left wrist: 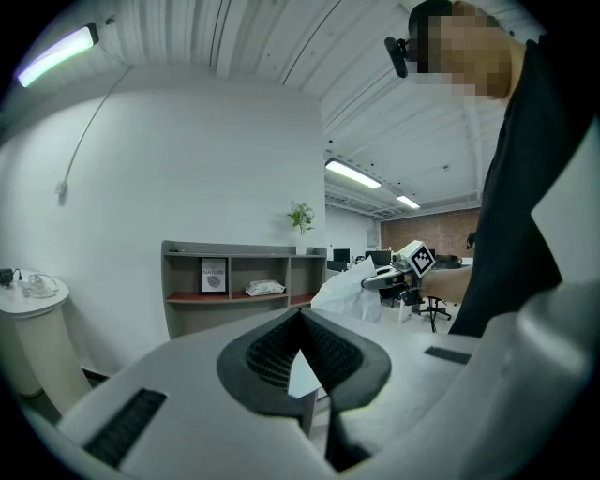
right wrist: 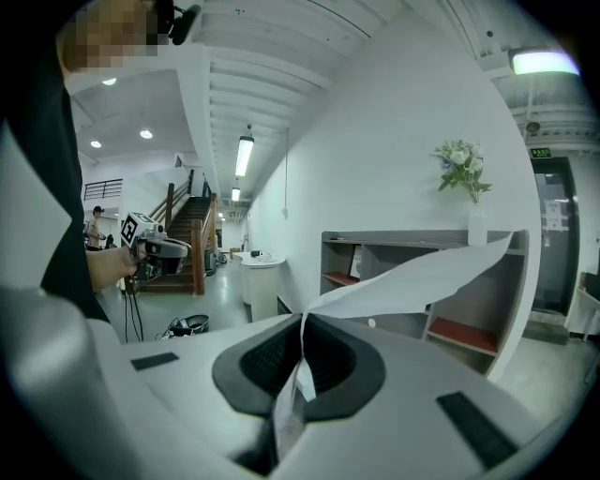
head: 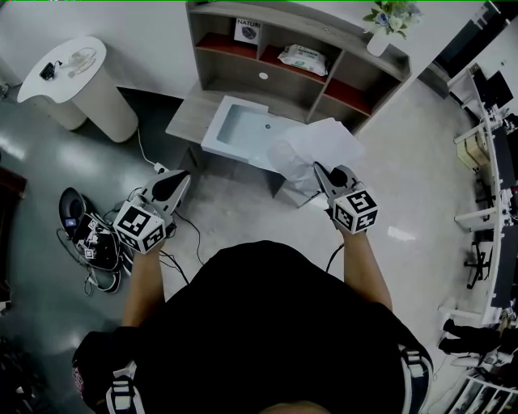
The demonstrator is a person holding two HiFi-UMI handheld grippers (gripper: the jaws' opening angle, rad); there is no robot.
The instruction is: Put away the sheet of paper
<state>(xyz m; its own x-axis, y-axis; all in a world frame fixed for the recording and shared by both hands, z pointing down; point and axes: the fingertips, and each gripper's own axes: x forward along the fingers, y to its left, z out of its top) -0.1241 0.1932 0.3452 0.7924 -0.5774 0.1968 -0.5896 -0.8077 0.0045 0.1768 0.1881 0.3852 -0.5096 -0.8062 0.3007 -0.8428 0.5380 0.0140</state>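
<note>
The white sheet of paper (head: 324, 144) hangs in the air over the low grey desk (head: 188, 117), creased and curling. My right gripper (head: 319, 169) is shut on its near edge; in the right gripper view the paper (right wrist: 422, 270) runs out from between the closed jaws (right wrist: 301, 323) toward the shelf. My left gripper (head: 183, 178) is off to the left above the floor, its jaws together with nothing in them (left wrist: 300, 315). From the left gripper view the paper (left wrist: 349, 287) and the right gripper show at the right. A pale open tray (head: 212, 139) lies on the desk.
A grey shelf unit (head: 356, 61) stands behind the desk with a framed print (head: 248, 31), a pack of wipes (head: 303, 57) and a vase of flowers (head: 387, 23). A round white stand (head: 89, 85) is at the far left. Cables and shoes (head: 93, 238) lie on the floor.
</note>
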